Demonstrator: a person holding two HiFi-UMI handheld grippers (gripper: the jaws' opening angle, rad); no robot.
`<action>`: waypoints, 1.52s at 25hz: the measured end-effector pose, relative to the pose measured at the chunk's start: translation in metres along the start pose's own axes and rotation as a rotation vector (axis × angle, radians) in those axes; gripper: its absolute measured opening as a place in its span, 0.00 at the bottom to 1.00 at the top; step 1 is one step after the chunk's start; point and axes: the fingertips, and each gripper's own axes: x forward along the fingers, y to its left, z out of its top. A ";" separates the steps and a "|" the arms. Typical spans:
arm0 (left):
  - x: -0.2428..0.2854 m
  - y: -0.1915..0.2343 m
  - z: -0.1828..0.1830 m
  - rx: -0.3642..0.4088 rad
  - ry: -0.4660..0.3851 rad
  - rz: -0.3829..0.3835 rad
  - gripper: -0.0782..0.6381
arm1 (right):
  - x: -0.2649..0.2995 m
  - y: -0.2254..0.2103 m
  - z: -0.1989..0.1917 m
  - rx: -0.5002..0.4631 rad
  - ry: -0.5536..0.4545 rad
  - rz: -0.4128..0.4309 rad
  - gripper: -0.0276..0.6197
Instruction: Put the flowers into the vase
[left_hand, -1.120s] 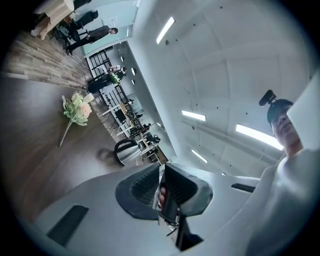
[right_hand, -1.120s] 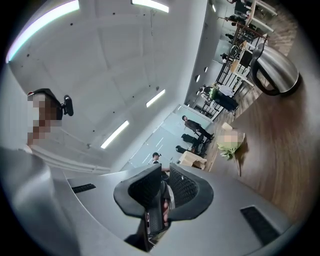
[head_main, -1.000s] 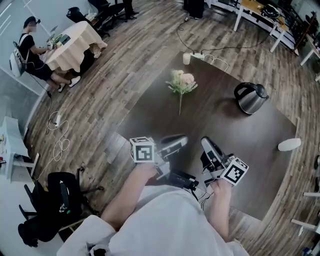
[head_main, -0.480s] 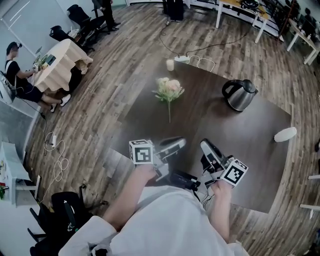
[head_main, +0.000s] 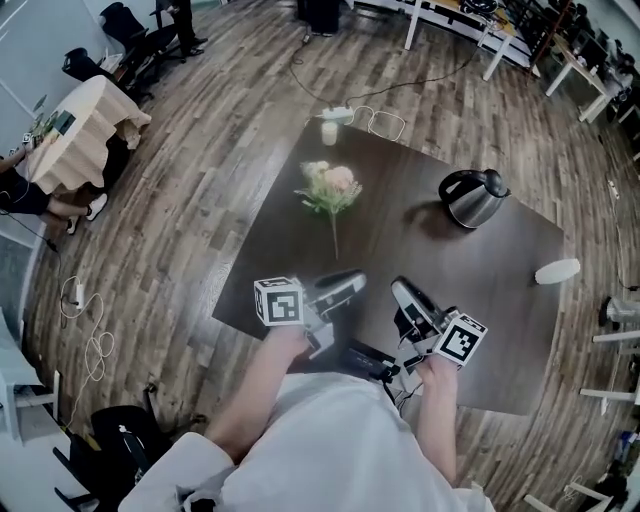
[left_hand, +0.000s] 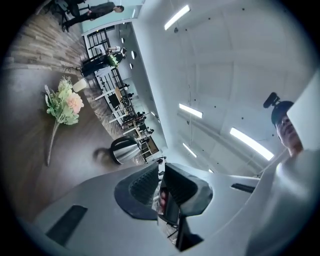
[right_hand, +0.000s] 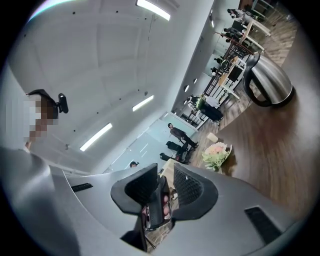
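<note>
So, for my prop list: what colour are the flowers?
The flowers are pale pink, cream and green; clearest in the left gripper view.

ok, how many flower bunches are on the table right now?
1. The flower bunch lies flat on the table, far left part, stem toward the person, left of the kettle. The table's near edge is hidden by the person.

Smooth dark brown wooden table (head_main: 420, 262), dull sheen. On it, far right, a glossy polished metal kettle (head_main: 470, 197); far left, matt, soft-looking pink and cream flowers (head_main: 328, 184). Matt grey-brown wood-plank floor (head_main: 200, 215).
</note>
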 end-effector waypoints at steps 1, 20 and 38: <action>-0.005 0.005 0.006 -0.005 -0.001 0.003 0.14 | 0.009 0.001 -0.002 -0.006 0.008 -0.009 0.16; -0.040 0.106 0.039 -0.156 0.003 0.009 0.30 | 0.072 -0.009 -0.040 -0.066 0.126 -0.215 0.16; -0.017 0.222 0.053 -0.229 0.051 0.180 0.50 | 0.090 -0.046 -0.026 -0.032 0.150 -0.201 0.16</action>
